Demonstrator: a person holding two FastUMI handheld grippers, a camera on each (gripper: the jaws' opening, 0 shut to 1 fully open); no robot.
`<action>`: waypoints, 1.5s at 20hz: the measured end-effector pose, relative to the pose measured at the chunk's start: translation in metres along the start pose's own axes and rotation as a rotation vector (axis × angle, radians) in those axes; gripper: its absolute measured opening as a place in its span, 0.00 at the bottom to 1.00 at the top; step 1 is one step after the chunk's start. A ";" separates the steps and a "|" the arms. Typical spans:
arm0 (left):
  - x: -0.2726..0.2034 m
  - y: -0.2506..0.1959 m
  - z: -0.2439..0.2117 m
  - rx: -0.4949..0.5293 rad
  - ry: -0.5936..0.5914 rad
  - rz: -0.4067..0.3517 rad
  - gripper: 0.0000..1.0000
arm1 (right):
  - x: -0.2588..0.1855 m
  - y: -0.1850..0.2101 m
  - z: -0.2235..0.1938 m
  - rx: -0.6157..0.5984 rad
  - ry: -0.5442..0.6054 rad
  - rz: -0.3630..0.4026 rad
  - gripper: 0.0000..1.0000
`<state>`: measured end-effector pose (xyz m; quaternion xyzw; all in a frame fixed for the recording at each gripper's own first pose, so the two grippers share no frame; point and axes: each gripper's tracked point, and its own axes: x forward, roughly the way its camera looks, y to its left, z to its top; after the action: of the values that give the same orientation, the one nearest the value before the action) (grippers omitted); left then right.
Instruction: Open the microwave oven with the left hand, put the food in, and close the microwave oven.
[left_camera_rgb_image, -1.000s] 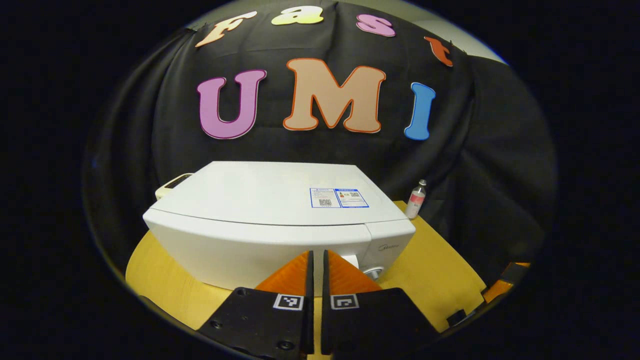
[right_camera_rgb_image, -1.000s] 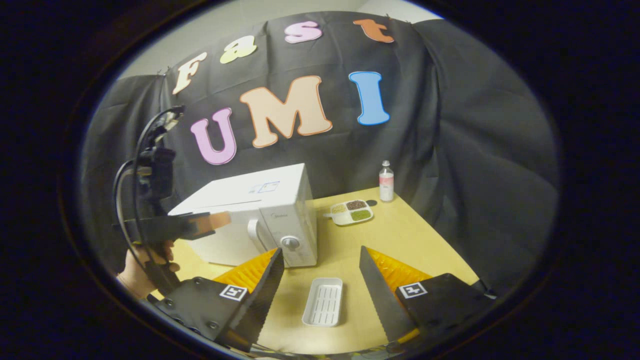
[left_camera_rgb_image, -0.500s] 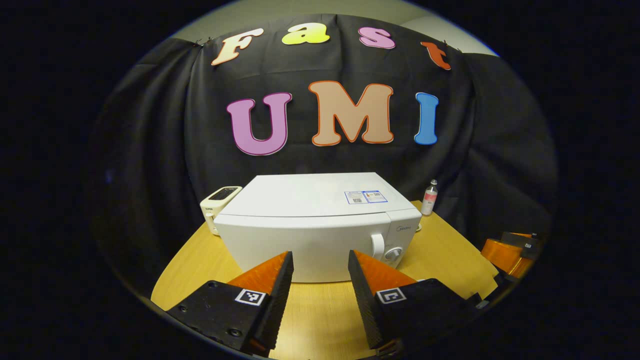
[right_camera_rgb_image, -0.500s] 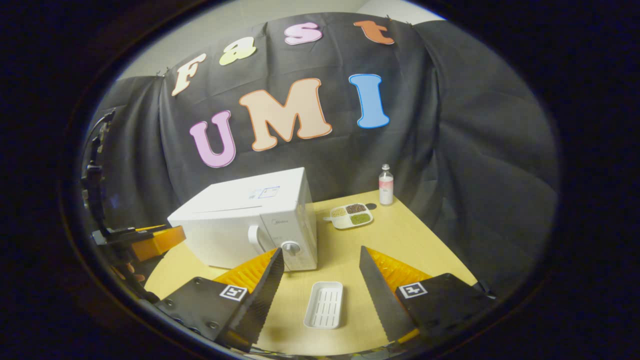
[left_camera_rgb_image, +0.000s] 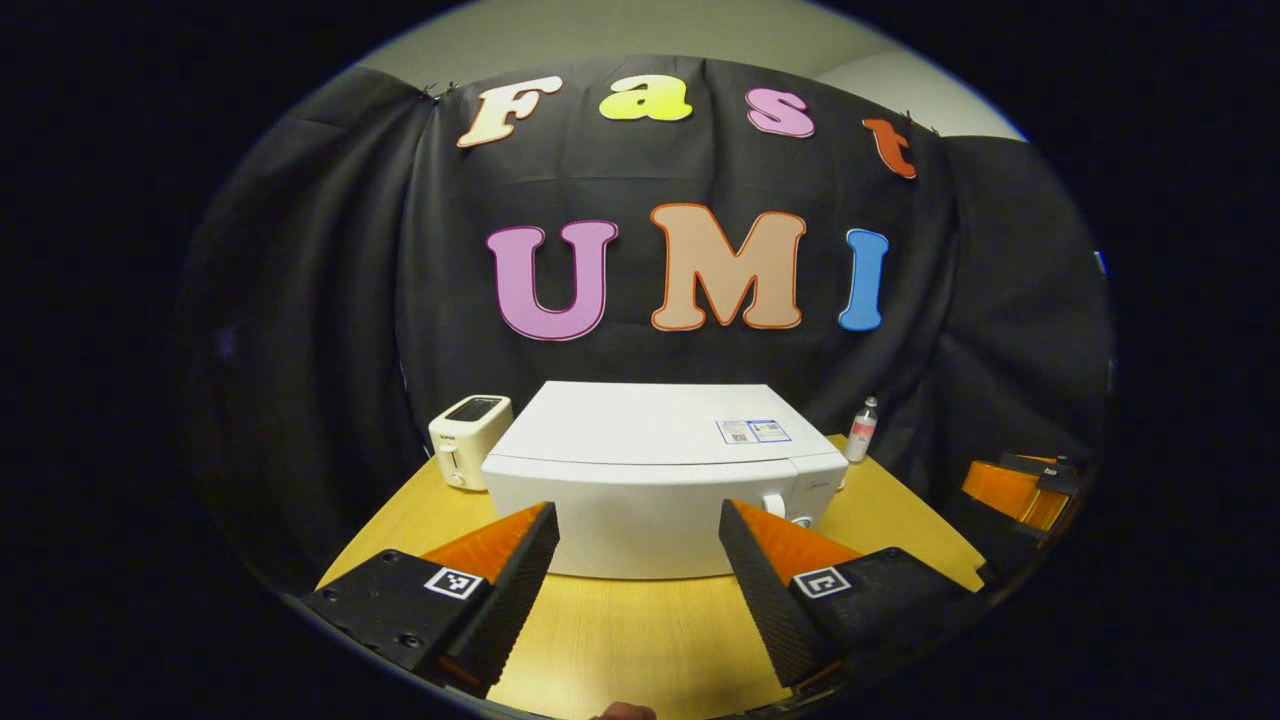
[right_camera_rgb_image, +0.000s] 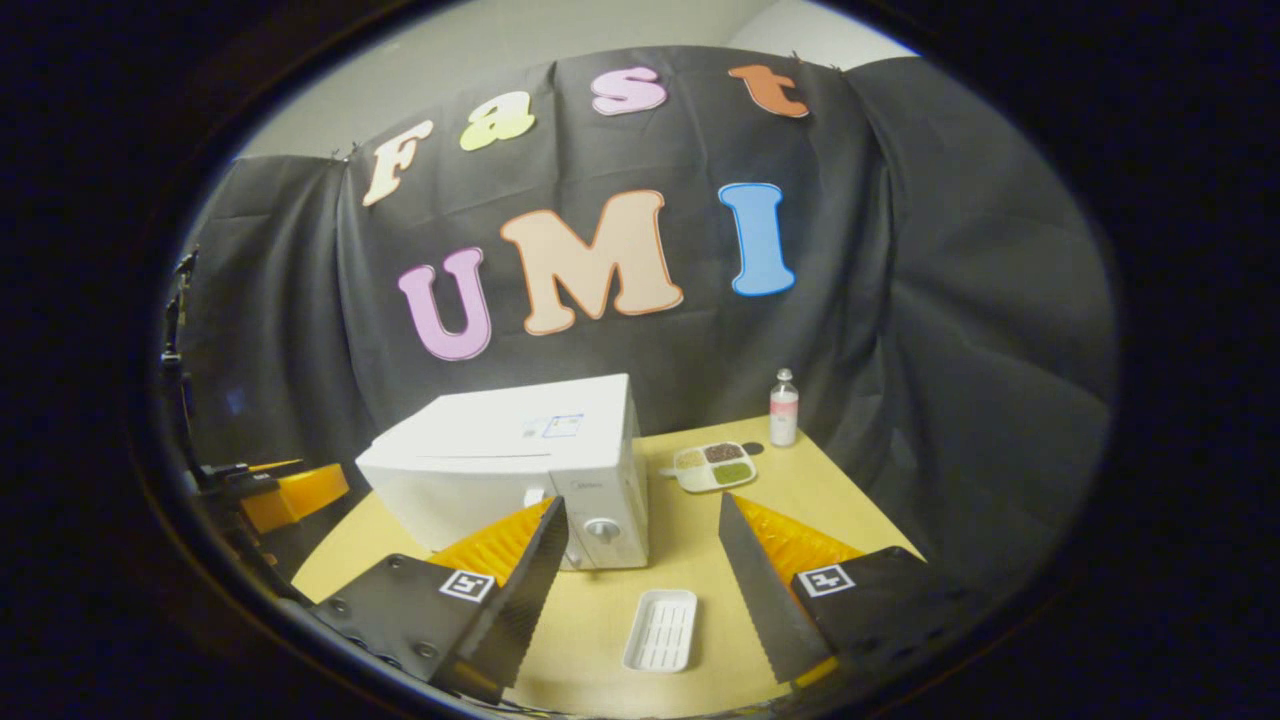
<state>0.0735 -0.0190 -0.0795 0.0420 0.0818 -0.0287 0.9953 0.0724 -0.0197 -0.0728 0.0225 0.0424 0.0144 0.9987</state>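
Observation:
The white microwave oven (left_camera_rgb_image: 640, 500) stands on the wooden table with its door closed, its handle (left_camera_rgb_image: 772, 503) and knob (left_camera_rgb_image: 800, 520) at the right of the front. My left gripper (left_camera_rgb_image: 640, 590) is open, held back from the door with table showing between its fingers. In the right gripper view the microwave oven (right_camera_rgb_image: 520, 470) is at the left and a divided plate of food (right_camera_rgb_image: 712, 465) lies beyond its right side. My right gripper (right_camera_rgb_image: 640, 590) is open above the table, holding nothing. The left gripper (right_camera_rgb_image: 290, 492) shows far left there.
A small toaster (left_camera_rgb_image: 468, 438) sits left of the microwave oven. A small bottle (right_camera_rgb_image: 783, 408) stands at the back by the black cloth. A white ribbed tray (right_camera_rgb_image: 662, 630) lies on the table (right_camera_rgb_image: 820, 490) between my right fingers. The other gripper (left_camera_rgb_image: 1015, 488) is at the right edge.
My left gripper has gone from shut to open and drawn back from the microwave oven front. The right gripper has backed away a little, still open.

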 end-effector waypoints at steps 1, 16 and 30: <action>-0.001 0.000 0.005 0.010 -0.017 -0.002 0.96 | -0.003 0.002 0.007 -0.009 -0.015 0.003 0.89; -0.007 -0.035 0.005 0.014 -0.008 -0.058 0.96 | -0.035 -0.006 0.038 -0.060 -0.082 -0.001 0.89; -0.011 -0.110 -0.016 -0.001 0.019 -0.080 0.97 | -0.046 -0.065 0.037 -0.051 -0.097 0.039 0.89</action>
<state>0.0535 -0.1270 -0.1021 0.0386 0.0930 -0.0681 0.9926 0.0318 -0.0871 -0.0353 -0.0016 -0.0069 0.0338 0.9994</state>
